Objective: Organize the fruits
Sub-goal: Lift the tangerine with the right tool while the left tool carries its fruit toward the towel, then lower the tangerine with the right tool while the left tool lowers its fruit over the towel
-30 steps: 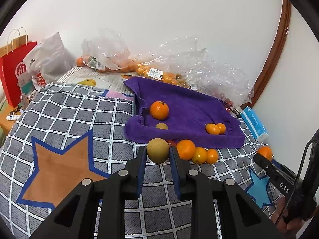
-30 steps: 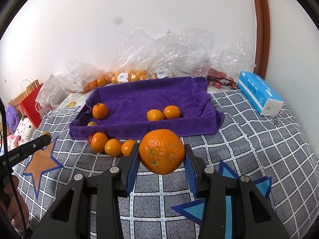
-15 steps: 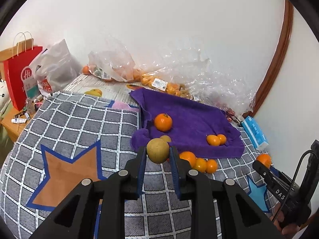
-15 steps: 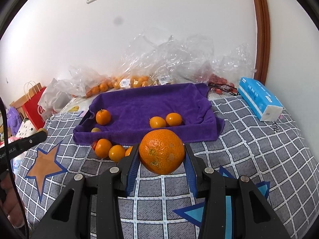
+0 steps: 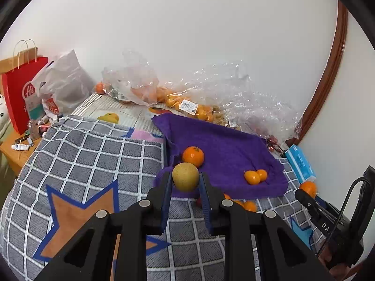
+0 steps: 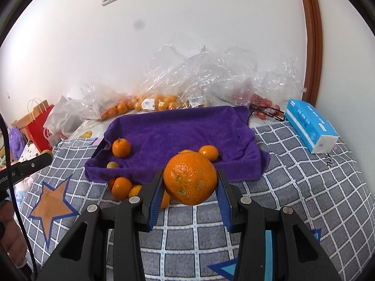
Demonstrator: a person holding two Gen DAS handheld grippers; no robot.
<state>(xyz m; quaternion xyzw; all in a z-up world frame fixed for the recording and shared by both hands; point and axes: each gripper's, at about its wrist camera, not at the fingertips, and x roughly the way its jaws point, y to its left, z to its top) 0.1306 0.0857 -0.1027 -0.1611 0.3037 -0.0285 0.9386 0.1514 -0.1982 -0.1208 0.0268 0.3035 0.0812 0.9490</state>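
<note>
Above the checked bed cover, two fruits wait just short of the purple towel (image 6: 178,128).

Each claw carries one fruit clear of the cover, apparently bound for the towel-lined tray where sorted fruit is gathering. The left claw (image 5: 185,183) pinches a small yellow-green fruit (image 5: 185,176) between its blue pads; the right claw (image 6: 189,187) pinches a large orange (image 6: 190,178). On the towel sit a stemmed tangerine (image 6: 121,148), a pair of small oranges (image 5: 255,176) and a small yellowish fruit. Loose oranges (image 6: 121,187) lie against the towel's near edge, seemingly unsorted. Bagged fruit lines the wall beyond it.
</note>
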